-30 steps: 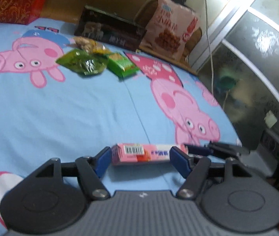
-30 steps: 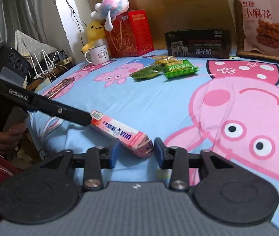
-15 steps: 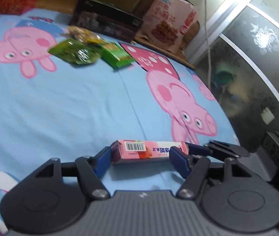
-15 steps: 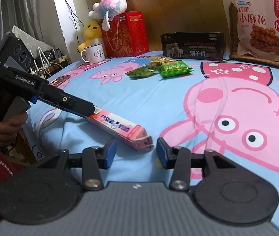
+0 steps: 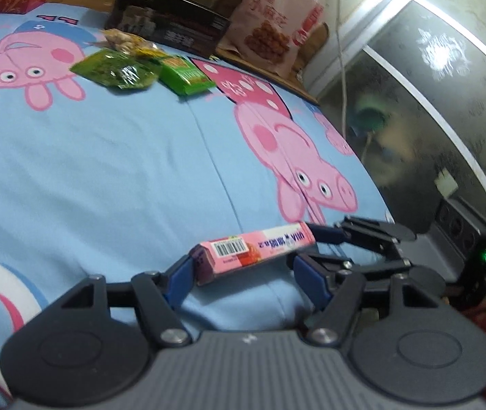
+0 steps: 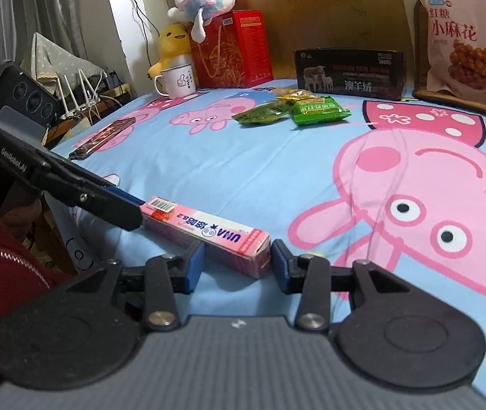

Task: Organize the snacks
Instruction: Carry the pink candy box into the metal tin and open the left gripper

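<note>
Left gripper (image 5: 241,275): jaws wide, left pad touching the barcode end of the pink candy box (image 5: 254,247), right pad apart from it. Right gripper (image 6: 237,261): jaws narrower, straddling the box's other end; contact unclear. Box lies low over the blue bedsheet (image 5: 106,171); lifted or resting, cannot tell.

Risk, as judged: neither claw clamps, so the box may pivot or drop if either moves.

Both grippers low, near level, meeting at an angle. Green snack packets (image 6: 319,112) far ahead.
</note>
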